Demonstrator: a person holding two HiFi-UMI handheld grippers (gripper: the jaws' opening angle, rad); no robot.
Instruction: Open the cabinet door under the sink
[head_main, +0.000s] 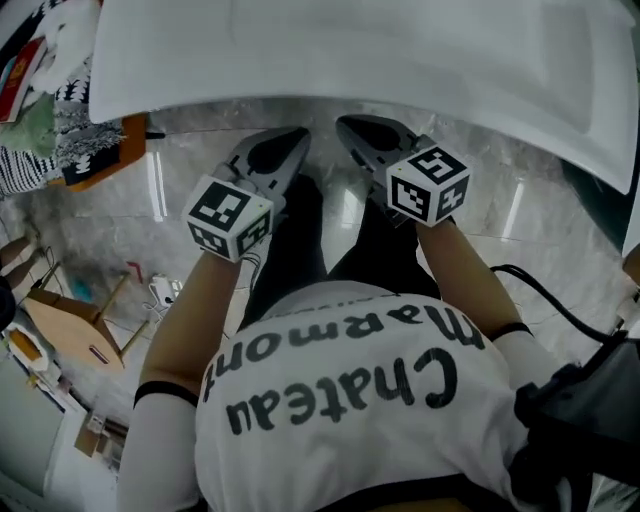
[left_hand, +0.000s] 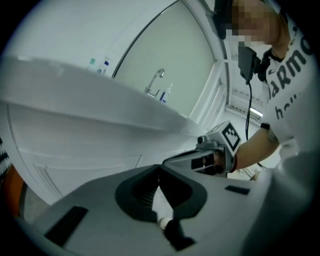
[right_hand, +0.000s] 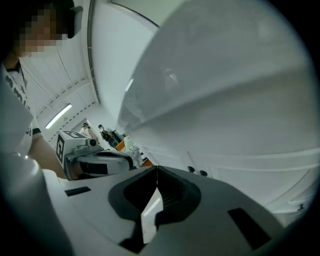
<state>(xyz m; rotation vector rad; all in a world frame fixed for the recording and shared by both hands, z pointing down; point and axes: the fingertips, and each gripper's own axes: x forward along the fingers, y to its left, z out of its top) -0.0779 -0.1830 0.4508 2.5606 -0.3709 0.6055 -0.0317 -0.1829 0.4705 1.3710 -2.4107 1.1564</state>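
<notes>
The white sink counter (head_main: 330, 60) juts out over both grippers in the head view. Under it stands the white cabinet front (right_hand: 260, 180), with two small dark knobs (right_hand: 196, 171) side by side where its doors meet. My right gripper (right_hand: 157, 171) is shut and empty, a short way in front of the knobs and not touching them. My left gripper (left_hand: 160, 168) is shut and empty too, and faces a plain door panel (left_hand: 75, 160). The two grippers (head_main: 297, 135) (head_main: 345, 124) sit close together just below the counter's edge. A faucet (left_hand: 156, 80) rises above the counter.
The floor (head_main: 510, 200) is grey marble tile. A wooden stool (head_main: 70, 320) and patterned cloth (head_main: 60, 130) lie to the left. A black cable (head_main: 540, 295) runs along the person's right side. Small bottles (left_hand: 98, 64) stand on the counter.
</notes>
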